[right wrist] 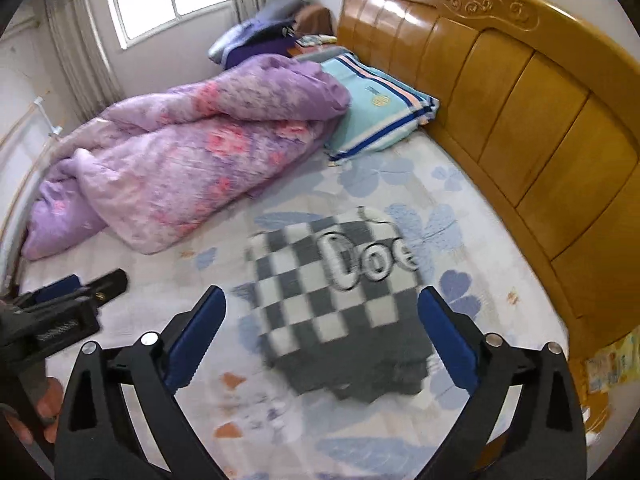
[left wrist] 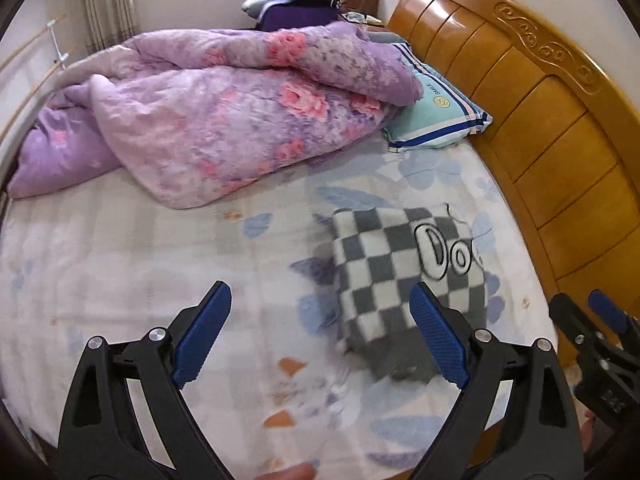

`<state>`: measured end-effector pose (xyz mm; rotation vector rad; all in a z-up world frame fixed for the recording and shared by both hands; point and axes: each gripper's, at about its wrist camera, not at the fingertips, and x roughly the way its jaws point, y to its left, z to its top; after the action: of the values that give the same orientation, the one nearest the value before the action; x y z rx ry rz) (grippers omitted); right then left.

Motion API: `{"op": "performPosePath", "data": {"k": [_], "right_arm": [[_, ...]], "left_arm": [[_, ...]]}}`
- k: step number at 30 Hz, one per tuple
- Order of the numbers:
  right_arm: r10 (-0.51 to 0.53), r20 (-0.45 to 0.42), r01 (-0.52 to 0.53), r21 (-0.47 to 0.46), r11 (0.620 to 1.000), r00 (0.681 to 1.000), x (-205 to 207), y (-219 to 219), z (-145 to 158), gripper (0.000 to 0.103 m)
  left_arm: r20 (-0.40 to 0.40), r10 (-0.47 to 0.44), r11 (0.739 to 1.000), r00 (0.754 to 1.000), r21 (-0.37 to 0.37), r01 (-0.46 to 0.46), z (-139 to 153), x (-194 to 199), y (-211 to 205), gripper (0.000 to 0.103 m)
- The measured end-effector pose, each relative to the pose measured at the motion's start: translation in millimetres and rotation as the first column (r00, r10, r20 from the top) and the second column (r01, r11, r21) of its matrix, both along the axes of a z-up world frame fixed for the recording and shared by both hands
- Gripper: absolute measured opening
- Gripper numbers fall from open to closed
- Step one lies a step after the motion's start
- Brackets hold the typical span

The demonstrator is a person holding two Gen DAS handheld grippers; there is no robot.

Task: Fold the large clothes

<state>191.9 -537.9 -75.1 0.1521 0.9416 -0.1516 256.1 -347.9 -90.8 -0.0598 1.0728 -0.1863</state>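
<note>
1. The checkered garment (right wrist: pixel 336 304) is lying folded into a compact bundle on the bed sheet (left wrist: pixel 120 240), near the wooden headboard (right wrist: pixel 520 120).
2. The left gripper (left wrist: pixel 320 336) and right gripper (right wrist: pixel 320 340) are hovering above it, jaws spread wide, grasping nothing.
3. The fold is apparently complete; the next move likely calls for checking edges or setting the bundle aside.

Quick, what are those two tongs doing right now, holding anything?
Left tongs: open, holding nothing.
Right tongs: open, holding nothing; the checkered garment lies folded on the bed below.
</note>
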Motion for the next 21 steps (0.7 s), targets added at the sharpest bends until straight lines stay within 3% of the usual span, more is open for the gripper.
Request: {"op": "performPosePath", "data": {"k": [9,21], "right_arm": [[-0.046,0.081,0.048,-0.022,0.999,0.996,-81,83,38,0.094],[-0.134,0.127,0.144,-0.072,0.987,0.983,-163,177,36,0.094]], "left_arm": [[0.056,-0.072,0.997,0.996,0.002,0.072,36,-90,79,0.091],[0.03,-0.147,0.989,0.989,-0.023,0.148,28,-160,150,0.092]]}}
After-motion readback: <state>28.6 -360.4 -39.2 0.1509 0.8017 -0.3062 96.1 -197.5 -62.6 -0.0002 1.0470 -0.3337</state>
